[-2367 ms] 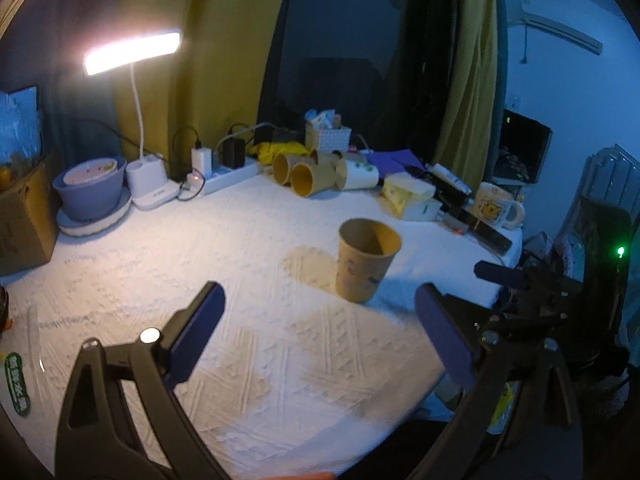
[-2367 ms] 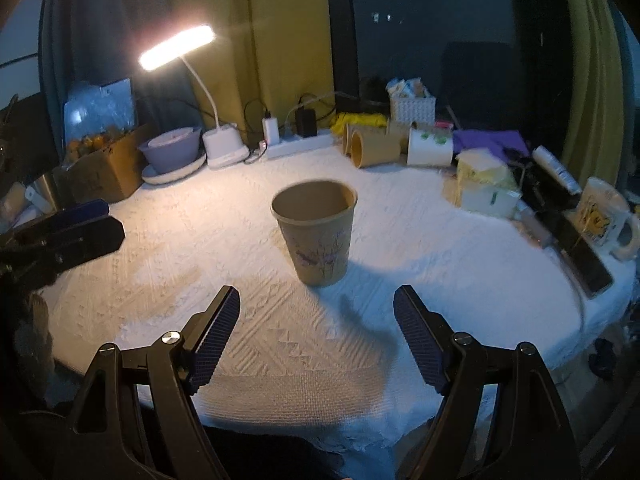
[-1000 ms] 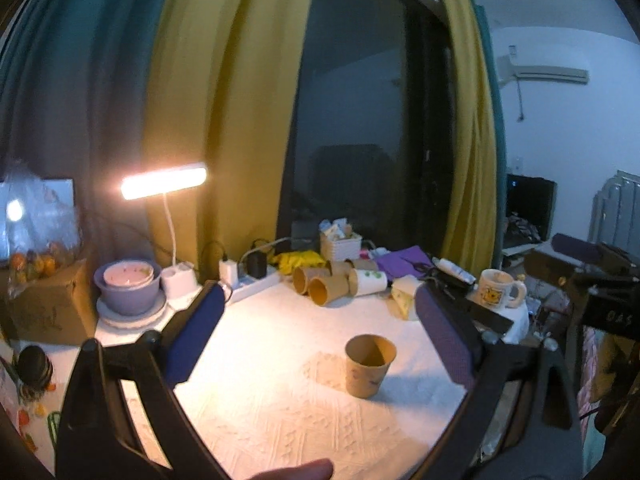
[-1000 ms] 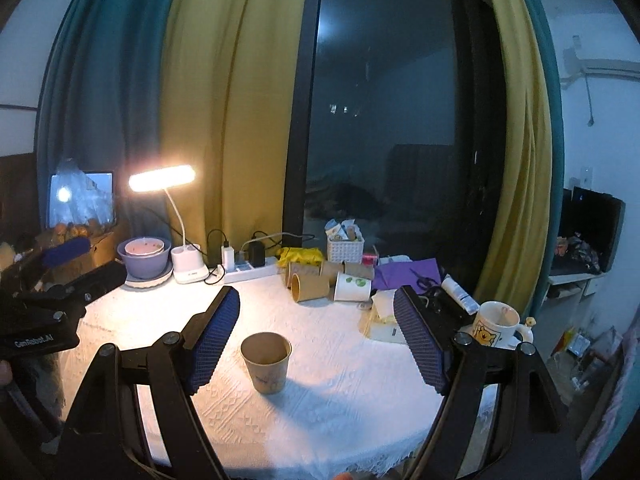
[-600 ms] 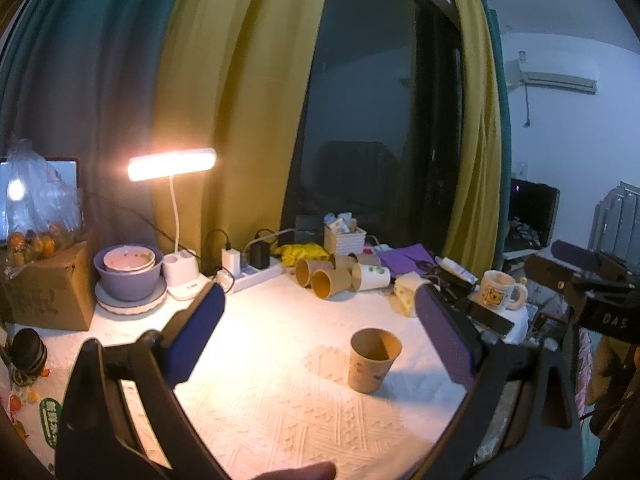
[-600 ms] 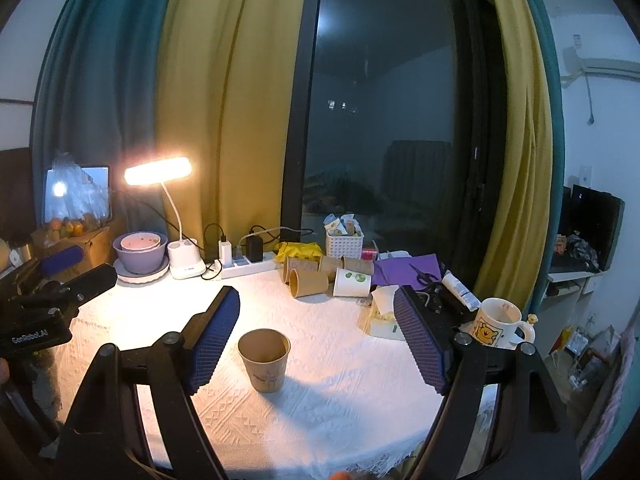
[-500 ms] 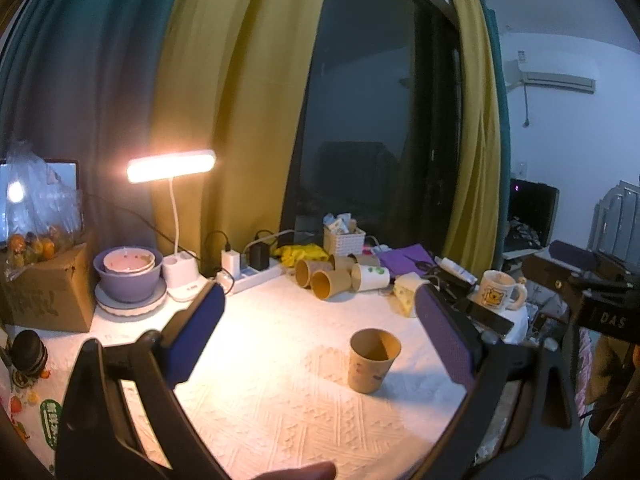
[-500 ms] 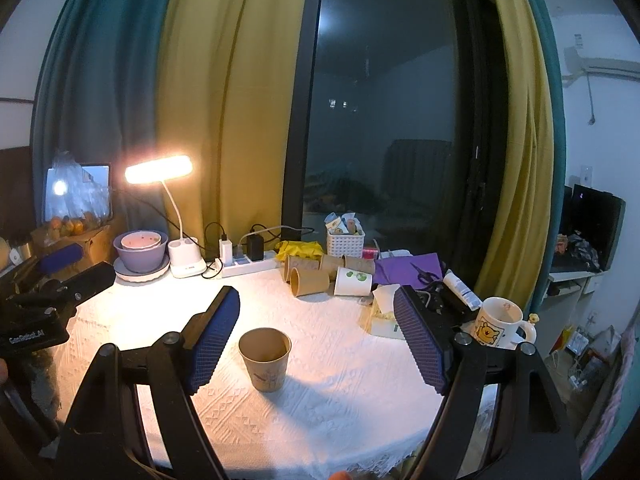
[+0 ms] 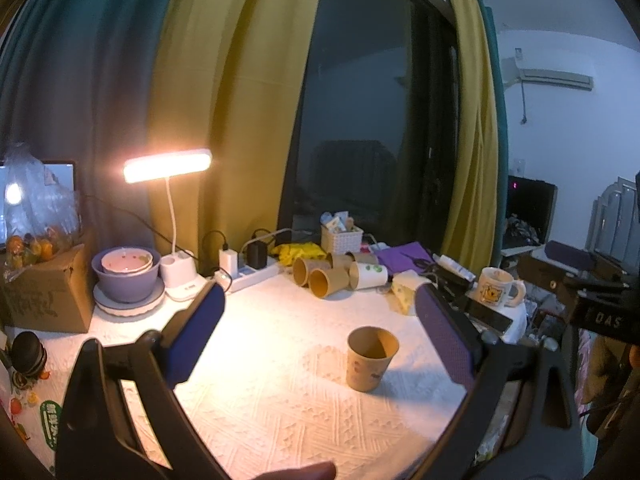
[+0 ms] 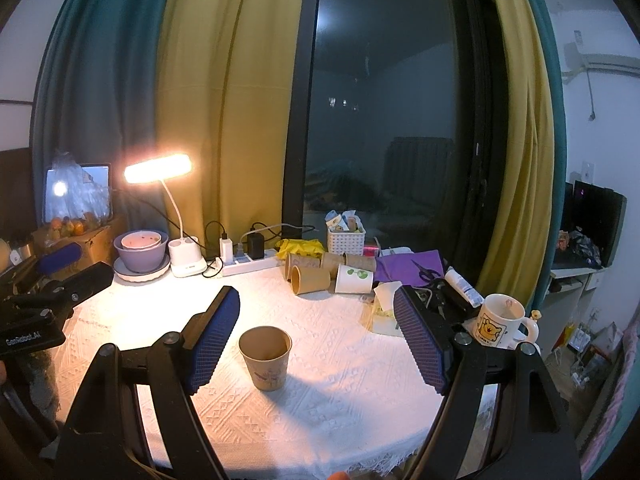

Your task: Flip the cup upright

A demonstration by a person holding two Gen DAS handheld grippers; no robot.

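Observation:
A brown paper cup (image 9: pixel 371 358) stands upright, mouth up, on the white tablecloth (image 9: pixel 260 360); it also shows in the right wrist view (image 10: pixel 265 357). My left gripper (image 9: pixel 320 336) is open and empty, held well back from and above the cup. My right gripper (image 10: pixel 318 338) is open and empty, also held back from the cup. The left gripper shows at the left edge of the right wrist view (image 10: pixel 56 276), and the right gripper shows at the right edge of the left wrist view (image 9: pixel 580 276).
At the table's back lie several paper cups on their sides (image 10: pixel 310 278), a white basket (image 10: pixel 346 240), a power strip (image 10: pixel 248 266), a lit desk lamp (image 10: pixel 158 168) and a purple bowl (image 10: pixel 140 246). A mug (image 10: pixel 500 320) and a tissue box (image 10: pixel 384 308) stand at the right.
Both grippers have risen and pulled far back from the upright cup since the earliest frames; in the last half second the views barely shift. The cup has not moved.

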